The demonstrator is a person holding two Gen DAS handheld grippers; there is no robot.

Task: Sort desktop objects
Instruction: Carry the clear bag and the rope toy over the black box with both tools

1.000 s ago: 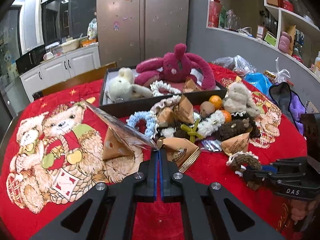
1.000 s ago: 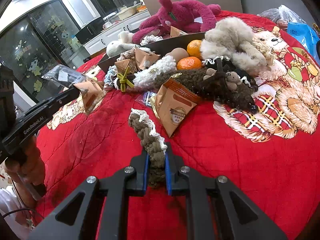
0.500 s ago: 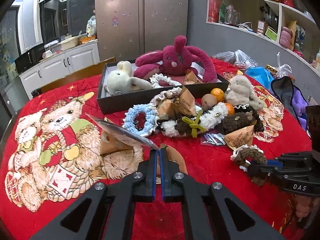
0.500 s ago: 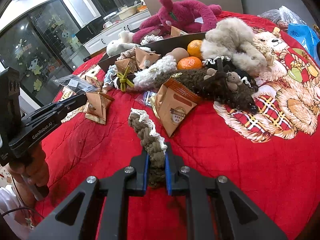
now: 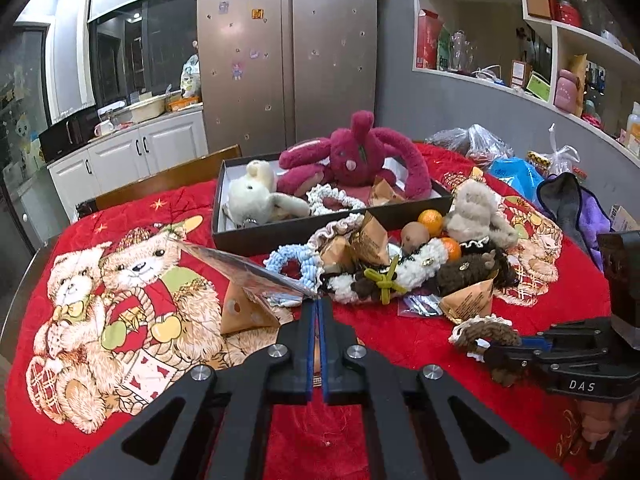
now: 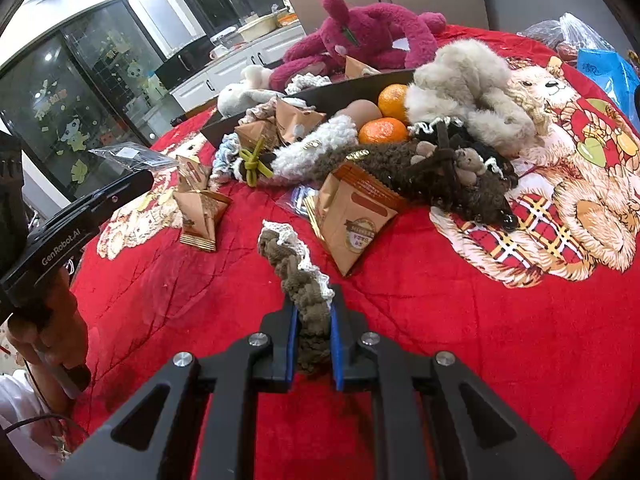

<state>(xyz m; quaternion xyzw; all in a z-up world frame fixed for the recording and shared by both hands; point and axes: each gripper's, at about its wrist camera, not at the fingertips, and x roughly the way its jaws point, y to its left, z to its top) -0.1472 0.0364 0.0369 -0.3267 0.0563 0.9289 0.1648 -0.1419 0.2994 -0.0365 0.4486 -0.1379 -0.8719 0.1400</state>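
My left gripper [image 5: 318, 305] is shut on the corner of a clear plastic packet [image 5: 244, 270] and holds it above the red cloth, left of the pile. My right gripper [image 6: 312, 306] is shut on a brown knitted scrunchie with white lace trim [image 6: 296, 268], held just above the cloth; it also shows in the left wrist view [image 5: 482, 332]. A black tray [image 5: 256, 236] at the back holds a magenta plush rabbit [image 5: 356, 156], a white plush [image 5: 256, 196] and a white scrunchie [image 5: 332, 198].
A pile lies in front of the tray: brown snack packets [image 6: 352, 220], two oranges [image 6: 383, 130], a blue scrunchie [image 5: 294, 258], a grey plush [image 6: 468, 88], dark brown fuzzy items [image 6: 448, 184]. Another packet [image 6: 200, 212] stands apart at left. Plastic bags [image 5: 516, 172] lie far right.
My left gripper has lifted and drawn back with the clear packet, and a brown snack packet now sits on the cloth below it. My right gripper has stayed still with the scrunchie.
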